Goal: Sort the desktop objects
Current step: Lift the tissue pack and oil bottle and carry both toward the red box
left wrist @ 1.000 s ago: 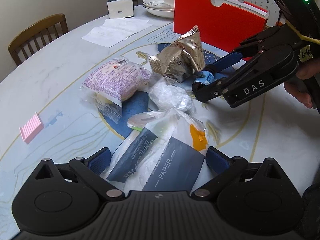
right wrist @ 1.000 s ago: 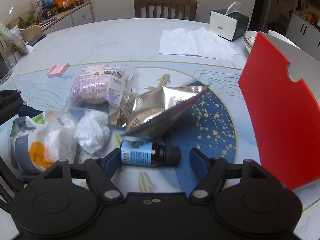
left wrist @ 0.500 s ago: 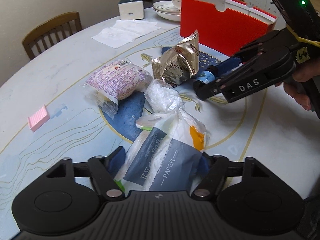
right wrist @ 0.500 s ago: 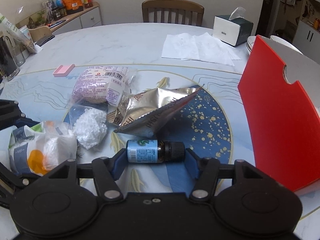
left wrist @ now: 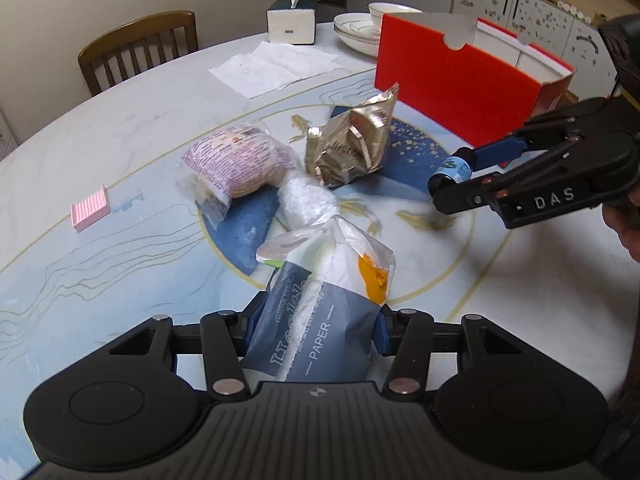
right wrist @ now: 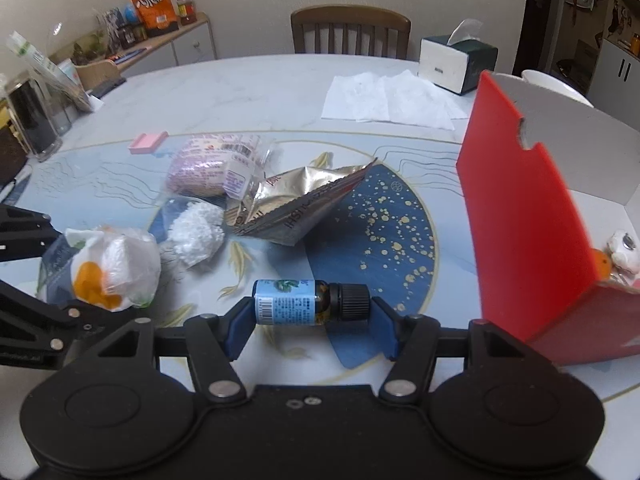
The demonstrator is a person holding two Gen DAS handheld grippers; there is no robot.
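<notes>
My left gripper [left wrist: 314, 326] is shut on a tissue paper pack [left wrist: 320, 312] in a grey-and-white plastic wrapper, held above the table; the pack also shows in the right wrist view [right wrist: 108, 268]. My right gripper [right wrist: 312, 316] is shut end to end on a small dark bottle with a blue label [right wrist: 310, 302], lifted off the table; the bottle shows in the left wrist view [left wrist: 450, 170]. On the table lie a gold foil snack bag [left wrist: 352, 144], a purple-printed packet [left wrist: 236, 162] and a white crumpled bag [left wrist: 306, 200].
A red open box [right wrist: 524, 216] stands at the right with small items inside. A pink pad [left wrist: 90, 208] lies at the left. White paper sheets [left wrist: 276, 66], a tissue box [left wrist: 292, 20], stacked bowls [left wrist: 360, 26] and a chair [left wrist: 140, 46] are at the far side.
Both grippers closed on their objects and lifted: the left on the tissue pack, the right on the bottle. The bottle moved up and toward the red box.
</notes>
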